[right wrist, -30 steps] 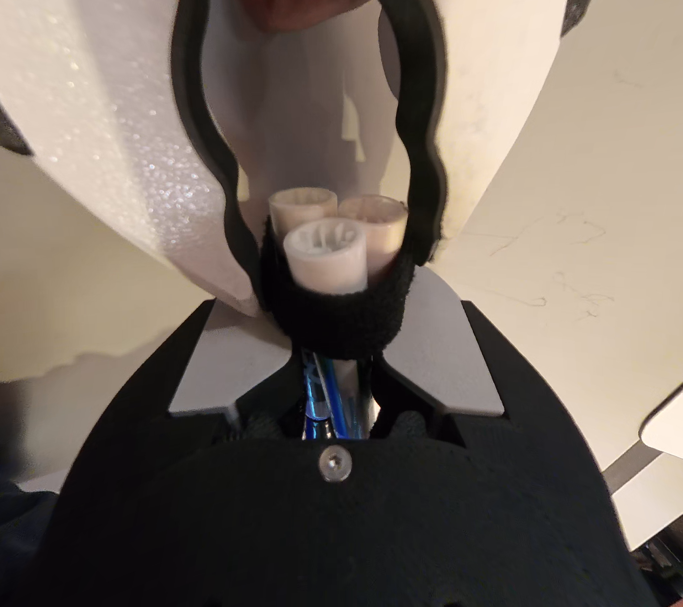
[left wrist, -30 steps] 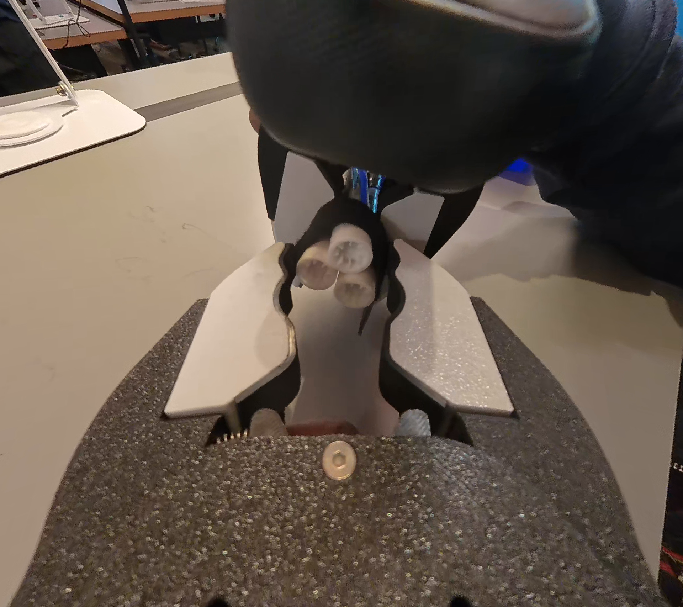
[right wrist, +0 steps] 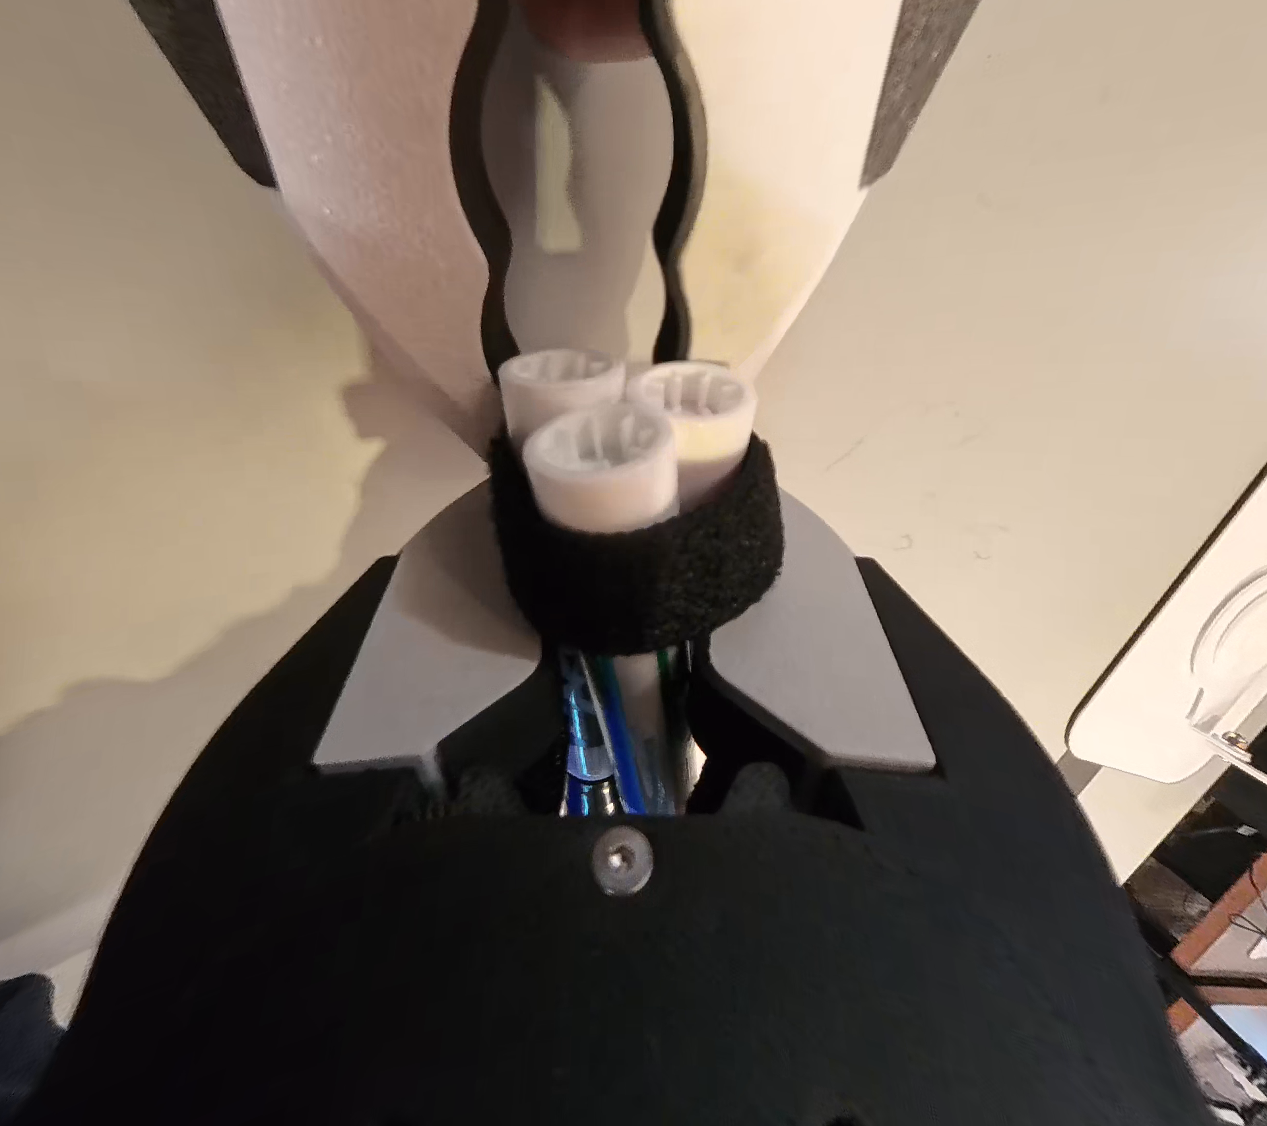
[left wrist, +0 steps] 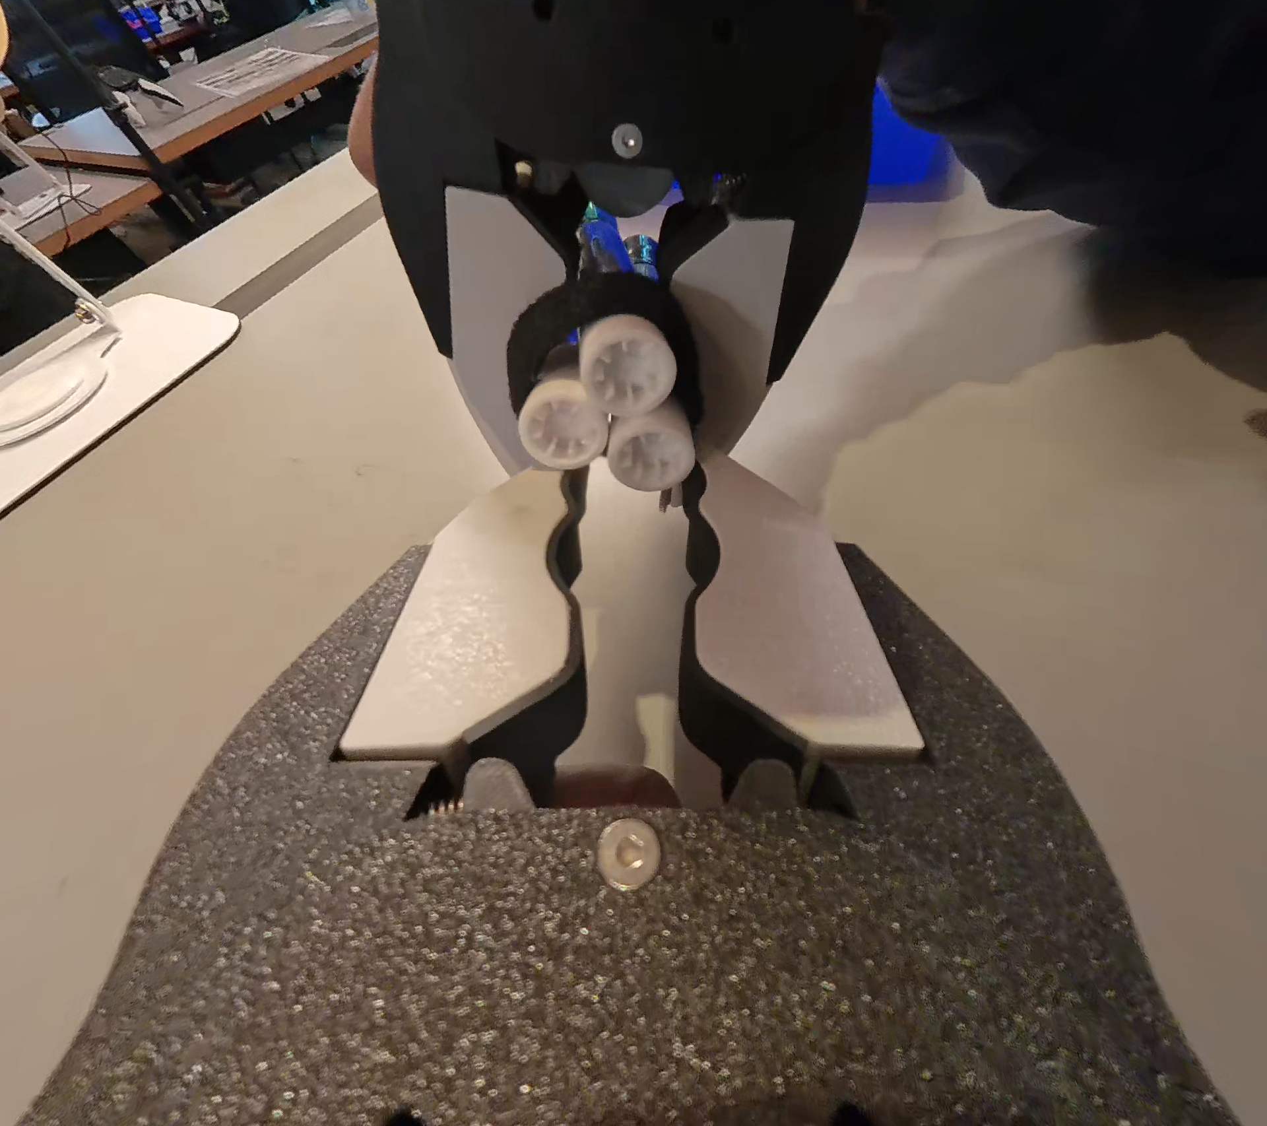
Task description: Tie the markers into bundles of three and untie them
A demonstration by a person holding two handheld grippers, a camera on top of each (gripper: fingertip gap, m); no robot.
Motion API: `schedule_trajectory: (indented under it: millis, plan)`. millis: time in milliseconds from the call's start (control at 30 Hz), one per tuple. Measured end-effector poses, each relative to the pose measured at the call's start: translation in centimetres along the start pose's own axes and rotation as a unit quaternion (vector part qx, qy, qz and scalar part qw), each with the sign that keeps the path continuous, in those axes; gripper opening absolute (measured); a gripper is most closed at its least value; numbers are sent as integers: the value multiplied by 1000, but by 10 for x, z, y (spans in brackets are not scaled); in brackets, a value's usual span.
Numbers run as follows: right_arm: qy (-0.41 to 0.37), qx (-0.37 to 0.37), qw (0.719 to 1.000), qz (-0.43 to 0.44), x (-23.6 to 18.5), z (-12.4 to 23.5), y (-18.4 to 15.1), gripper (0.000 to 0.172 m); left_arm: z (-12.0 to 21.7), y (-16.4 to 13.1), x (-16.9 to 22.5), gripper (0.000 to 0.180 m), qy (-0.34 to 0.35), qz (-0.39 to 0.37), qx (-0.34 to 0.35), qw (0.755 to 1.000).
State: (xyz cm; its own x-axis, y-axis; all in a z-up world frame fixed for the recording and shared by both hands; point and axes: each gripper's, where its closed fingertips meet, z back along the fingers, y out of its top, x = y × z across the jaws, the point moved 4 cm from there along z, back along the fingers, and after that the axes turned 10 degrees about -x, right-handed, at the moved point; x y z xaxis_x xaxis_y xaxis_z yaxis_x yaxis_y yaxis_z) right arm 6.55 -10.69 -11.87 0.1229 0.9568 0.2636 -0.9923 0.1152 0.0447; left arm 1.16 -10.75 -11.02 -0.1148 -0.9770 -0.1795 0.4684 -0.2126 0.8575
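Gripping three white-capped markers (right wrist: 620, 441) bound by a black strap (right wrist: 637, 565) in the right gripper (right wrist: 634, 551), pads pressing on the bundle above the table (right wrist: 994, 270). Facing it with the left gripper (left wrist: 632, 486), fingers (left wrist: 507, 544) standing partly apart, tips just under the cap ends, clamping nothing.

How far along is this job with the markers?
The tying looks done: three markers sit together inside a black strap wrapped round them. In hand: the right gripper holds that bundle off the table, while the left gripper faces the marker ends with its fingers apart, gripping nothing. Left to do: the untying, since the strap is still closed.
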Motion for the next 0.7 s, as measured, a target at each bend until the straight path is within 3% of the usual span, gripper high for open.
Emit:
schedule_trajectory:
  millis: [333,700]
  plan:
    - [17,16,1000,-11,3,-3,-1,43,-2,-1,-3,20,-10,-35,0,999]
    - [71,30,997,5,-6,8,5,43,10,3,-5,16,58,-174,24,983]
